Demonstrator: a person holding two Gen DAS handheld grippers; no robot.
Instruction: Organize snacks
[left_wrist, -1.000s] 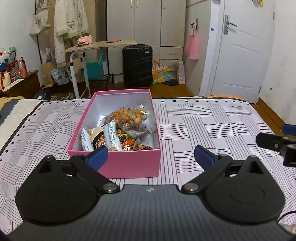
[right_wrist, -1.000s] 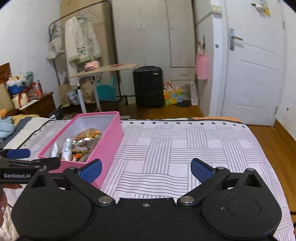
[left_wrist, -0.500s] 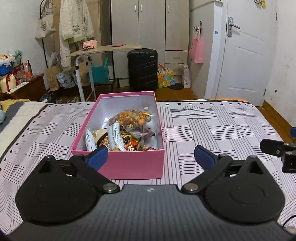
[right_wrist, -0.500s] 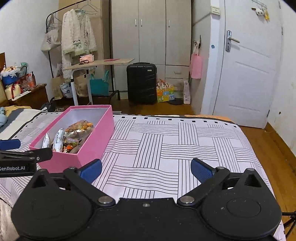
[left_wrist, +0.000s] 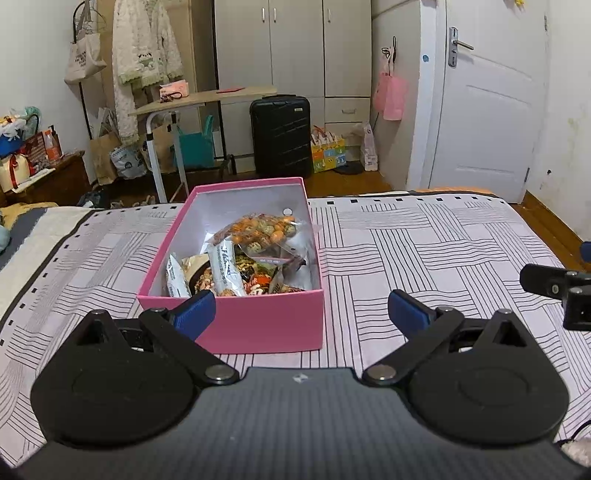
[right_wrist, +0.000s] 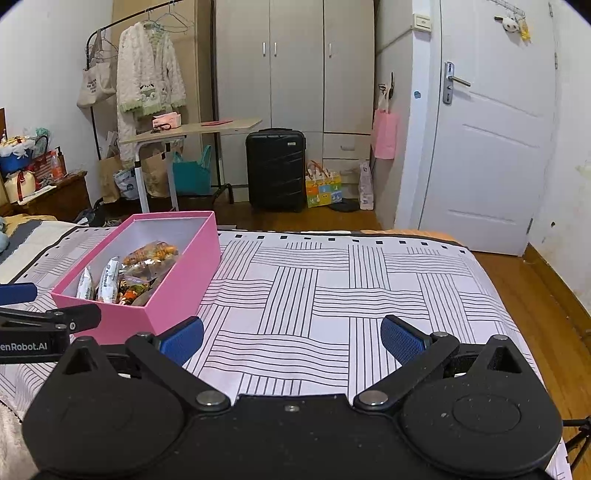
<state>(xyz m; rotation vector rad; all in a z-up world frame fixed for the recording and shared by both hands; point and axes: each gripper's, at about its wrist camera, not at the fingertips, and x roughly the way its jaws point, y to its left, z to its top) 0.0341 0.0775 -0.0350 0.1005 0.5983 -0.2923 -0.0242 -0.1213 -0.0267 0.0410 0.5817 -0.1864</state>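
Pink box (left_wrist: 236, 325) holds snack packets (left_wrist: 255, 236), lower ones hidden; left tool (left_wrist: 301, 312), right tool (right_wrist: 291, 339) gape, empty.

We cannot read the print on the snack packets (left_wrist: 236, 258); the pink box (left_wrist: 258, 325) hides their lower parts (its near wall), and the right gripper (left_wrist: 554, 286) is cut off by the frame edge.

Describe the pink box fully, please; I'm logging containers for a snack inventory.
The pink box is a rectangular, lidless carton, apparently cardboard, pink outside and white inside. It sits flat and upright on the striped bedspread, long axis running away from the left camera. Several snack packets lie heaped in its near half; the far end is mostly bare. Neither claw touches it; the left claw hovers open before its near wall.
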